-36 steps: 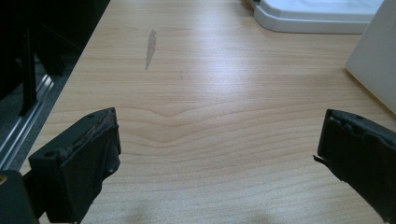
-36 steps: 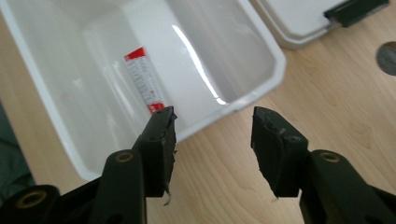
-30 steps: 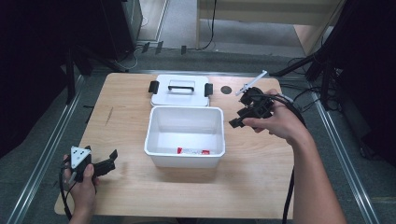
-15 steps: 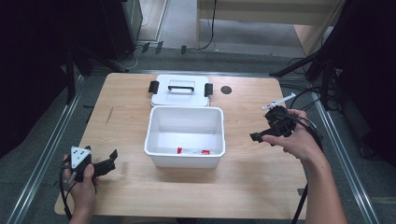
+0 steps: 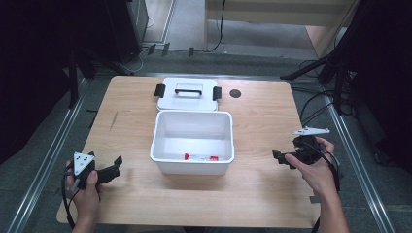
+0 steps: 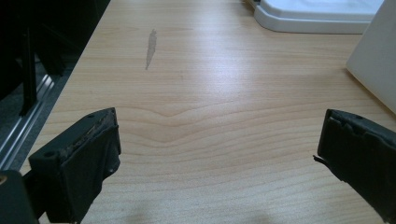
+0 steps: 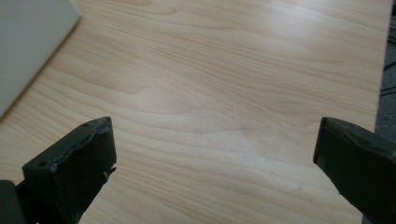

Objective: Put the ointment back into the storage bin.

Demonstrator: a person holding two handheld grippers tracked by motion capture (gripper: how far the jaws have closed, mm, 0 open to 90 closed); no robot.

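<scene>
White bin (image 5: pixel 167 145) sits mid-table, lid (image 5: pixel 188 92) beyond; left gripper (image 5: pixel 112 168) and right gripper (image 5: pixel 281 156) flank it, jaws spread, empty.

You're at a lab recording station: a wooden table (image 5: pixel 262 126) ringed by dark stands (image 5: pixel 335 68), floor cables (image 5: pixel 311 109) and metal rails (image 5: pixel 41 167) on grey flooring.

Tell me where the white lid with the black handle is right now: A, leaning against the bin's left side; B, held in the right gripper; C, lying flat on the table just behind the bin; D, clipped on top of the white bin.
C: in the high view the lid lies flat on the table directly behind the open bin, whose top is uncovered, with both grippers far from it.
</scene>
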